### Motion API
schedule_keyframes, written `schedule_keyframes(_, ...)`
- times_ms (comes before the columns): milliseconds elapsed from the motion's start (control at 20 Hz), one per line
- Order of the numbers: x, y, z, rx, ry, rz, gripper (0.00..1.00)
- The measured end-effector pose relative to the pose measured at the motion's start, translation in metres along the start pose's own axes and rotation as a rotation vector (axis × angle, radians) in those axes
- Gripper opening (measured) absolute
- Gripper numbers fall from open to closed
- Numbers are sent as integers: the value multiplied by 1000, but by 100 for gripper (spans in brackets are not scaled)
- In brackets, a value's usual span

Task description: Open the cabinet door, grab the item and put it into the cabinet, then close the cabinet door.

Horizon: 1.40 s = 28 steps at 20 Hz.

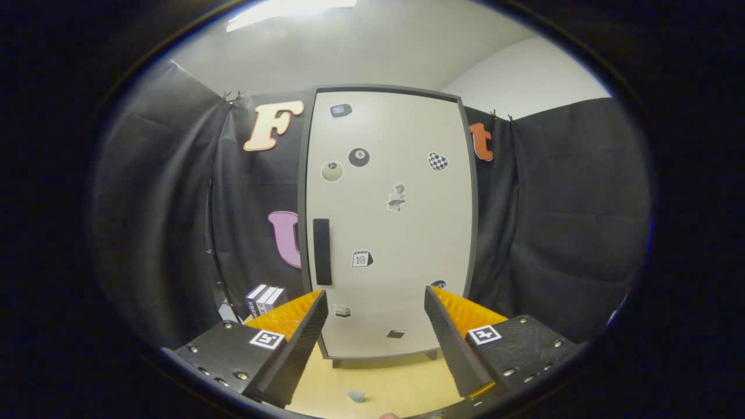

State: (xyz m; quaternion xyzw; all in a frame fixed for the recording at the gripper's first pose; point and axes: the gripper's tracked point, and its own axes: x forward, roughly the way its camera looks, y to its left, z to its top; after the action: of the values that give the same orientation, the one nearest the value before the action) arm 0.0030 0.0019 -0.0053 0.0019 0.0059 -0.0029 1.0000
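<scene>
A tall pale cabinet point(387, 221) with a dark frame stands straight ahead on the wooden table, its door closed and dotted with stickers. A black vertical handle point(322, 251) sits on the door's left side, just beyond my left finger. My gripper point(375, 299) is open with nothing between its fingers, held a short way in front of the door's lower half. A small pale blue item point(355, 396) lies on the table low between the fingers, close to me.
A small stack of boxes point(265, 298) stands left of the cabinet, behind my left finger. Black cloth walls close in on both sides and behind. The wooden table point(384, 381) stretches from the cabinet's short feet toward me.
</scene>
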Motion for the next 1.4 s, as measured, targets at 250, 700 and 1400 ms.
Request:
schedule_keyframes(250, 40, 16, -6, -7, 16, 30, 99)
schedule_keyframes(700, 127, 81, -17, 20, 35, 130, 99)
schedule_keyframes(1400, 207, 111, -20, 51, 24, 133, 97)
